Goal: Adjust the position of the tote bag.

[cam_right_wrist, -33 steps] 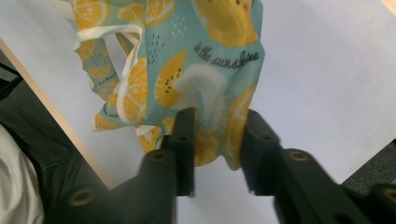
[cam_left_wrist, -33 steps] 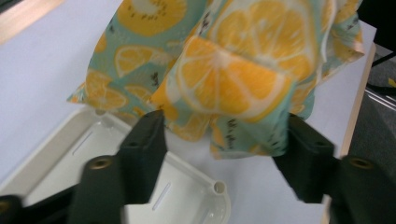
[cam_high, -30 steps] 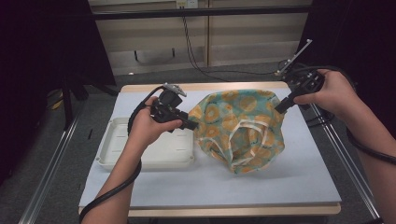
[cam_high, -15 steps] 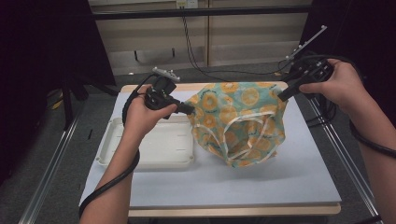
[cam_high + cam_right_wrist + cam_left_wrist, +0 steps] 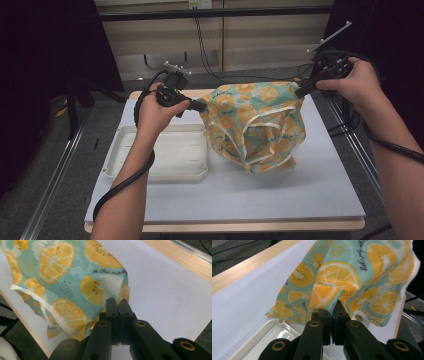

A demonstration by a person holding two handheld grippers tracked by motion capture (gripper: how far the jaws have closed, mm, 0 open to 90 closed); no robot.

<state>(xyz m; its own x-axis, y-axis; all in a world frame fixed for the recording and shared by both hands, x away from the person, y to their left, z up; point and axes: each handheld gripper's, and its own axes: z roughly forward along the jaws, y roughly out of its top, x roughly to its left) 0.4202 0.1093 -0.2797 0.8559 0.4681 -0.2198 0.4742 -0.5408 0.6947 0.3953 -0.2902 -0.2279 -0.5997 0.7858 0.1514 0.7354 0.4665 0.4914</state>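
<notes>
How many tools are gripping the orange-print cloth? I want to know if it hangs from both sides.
2. The left tool is shut on the cloth's left top corner, beside the white tray. The right tool is shut on its right top corner, so it hangs between them.

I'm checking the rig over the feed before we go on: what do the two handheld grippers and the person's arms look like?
Both grippers, left gripper and right gripper, are black, each with two slim black jaws on linked bars with brass-coloured pivot rivets. A grey plate with small studs tops each. A thick black cable trails from each along the forearm. The forearms are bare, with no sleeves visible.
</notes>
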